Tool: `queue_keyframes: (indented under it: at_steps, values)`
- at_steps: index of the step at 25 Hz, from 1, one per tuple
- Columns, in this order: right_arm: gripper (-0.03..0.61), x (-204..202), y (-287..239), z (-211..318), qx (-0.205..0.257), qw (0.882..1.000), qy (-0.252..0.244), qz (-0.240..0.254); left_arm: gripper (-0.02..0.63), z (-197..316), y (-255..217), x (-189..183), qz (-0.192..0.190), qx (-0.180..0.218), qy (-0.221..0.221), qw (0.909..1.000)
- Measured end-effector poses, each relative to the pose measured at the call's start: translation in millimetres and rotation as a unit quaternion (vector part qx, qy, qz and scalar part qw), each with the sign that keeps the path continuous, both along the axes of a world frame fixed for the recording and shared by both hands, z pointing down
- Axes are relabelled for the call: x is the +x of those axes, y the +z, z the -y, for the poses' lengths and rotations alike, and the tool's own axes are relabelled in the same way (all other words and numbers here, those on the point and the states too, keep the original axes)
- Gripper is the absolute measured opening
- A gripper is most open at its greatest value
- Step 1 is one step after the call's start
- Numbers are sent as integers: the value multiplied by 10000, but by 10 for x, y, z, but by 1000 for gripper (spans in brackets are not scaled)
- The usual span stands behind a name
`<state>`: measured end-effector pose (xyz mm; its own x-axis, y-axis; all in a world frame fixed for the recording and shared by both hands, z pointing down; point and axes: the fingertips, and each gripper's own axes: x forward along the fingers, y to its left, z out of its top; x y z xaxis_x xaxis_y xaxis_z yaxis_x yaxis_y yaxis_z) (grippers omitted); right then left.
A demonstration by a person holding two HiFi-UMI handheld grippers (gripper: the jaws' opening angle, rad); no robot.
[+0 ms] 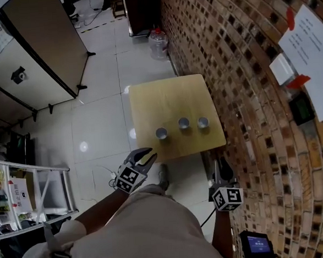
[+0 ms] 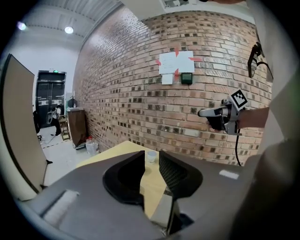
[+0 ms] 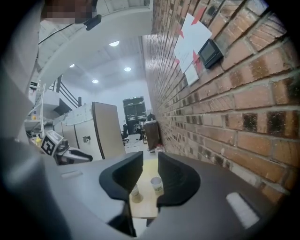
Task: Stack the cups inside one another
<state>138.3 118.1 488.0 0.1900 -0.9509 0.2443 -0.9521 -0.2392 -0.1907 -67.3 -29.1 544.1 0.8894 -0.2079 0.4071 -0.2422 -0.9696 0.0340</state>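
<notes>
While neither gripper had reached the wooden table, no cup was held. Your left gripper had its jaws slightly apart with nothing between them; well ahead of the tips, one small pale cup showed through the gap. Your right gripper also had its jaws parted and empty. Beyond and below its tips stood two cups: one just inside the right jaw, another at the edge of the left jaw.

To start the stack well, you probably needed to open one gripper wider, bring a jaw to each side of an end cup's wall, close gently so the cup did not buckle, lift it clear, then lower it straight into its neighbour.

From the head view three cups stood upright in a row, apart from each other. Each gripper view hid at least one of them behind a jaw. What the cups were made of, and whether anything lay inside them, could not be made out.
</notes>
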Motion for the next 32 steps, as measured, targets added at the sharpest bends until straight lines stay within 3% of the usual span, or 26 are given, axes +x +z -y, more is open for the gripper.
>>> queue_keyframes:
  at_steps: [11, 23, 32]
  values:
    - [92, 366, 242, 812, -197, 9995, -244, 46, 117, 556, 301, 320, 331, 75, 88, 9994]
    - [92, 433, 425, 1232, -360, 9976, -565, 151, 129, 559, 711, 490, 733, 14, 389, 9966]
    - [92, 591, 569, 1770, -491, 9876, -1475, 210, 133, 674, 1323, 815, 1389, 213, 170, 9899]
